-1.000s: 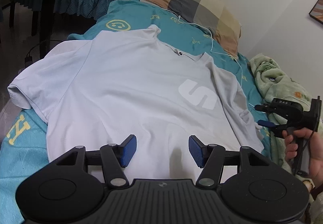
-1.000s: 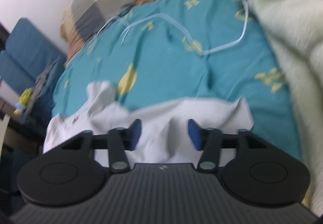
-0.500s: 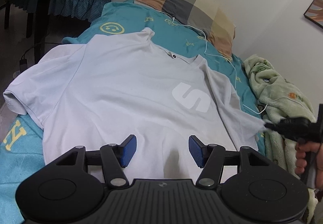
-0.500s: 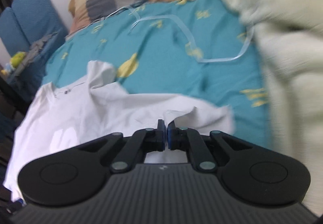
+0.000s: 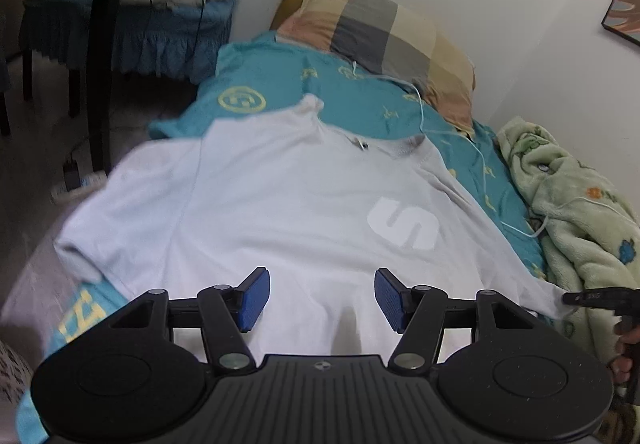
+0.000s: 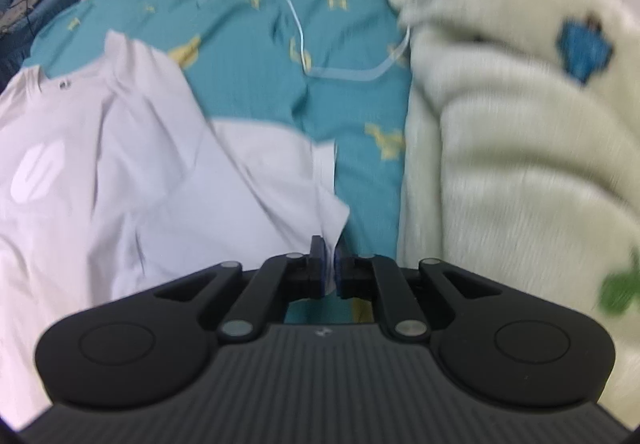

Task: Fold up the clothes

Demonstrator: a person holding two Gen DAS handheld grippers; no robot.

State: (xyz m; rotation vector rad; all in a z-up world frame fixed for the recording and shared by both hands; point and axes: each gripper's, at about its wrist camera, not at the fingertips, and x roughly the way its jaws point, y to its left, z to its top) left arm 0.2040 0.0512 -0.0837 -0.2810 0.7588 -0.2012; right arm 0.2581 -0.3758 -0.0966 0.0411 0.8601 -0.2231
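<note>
A white T-shirt (image 5: 280, 212) with a white S print lies face up on the teal bedsheet (image 5: 360, 100), collar toward the pillow. My left gripper (image 5: 322, 300) is open, hovering over the shirt's lower middle, holding nothing. My right gripper (image 6: 329, 264) is shut on the edge of the shirt's right sleeve (image 6: 304, 188) and pulls it out toward the blanket side. The right gripper also shows in the left wrist view (image 5: 592, 298) at the far right, with the sleeve stretched to it.
A checked pillow (image 5: 384, 40) lies at the head of the bed. A pale green fleece blanket (image 6: 520, 132) is heaped along the right side. A white cable (image 6: 344, 72) runs over the sheet. A dark chair leg (image 5: 102, 76) and floor lie left.
My right gripper closed on the sleeve edge and pulled it outward to the right, stretching the sleeve. My left gripper stayed open and shifted slightly over the shirt.
</note>
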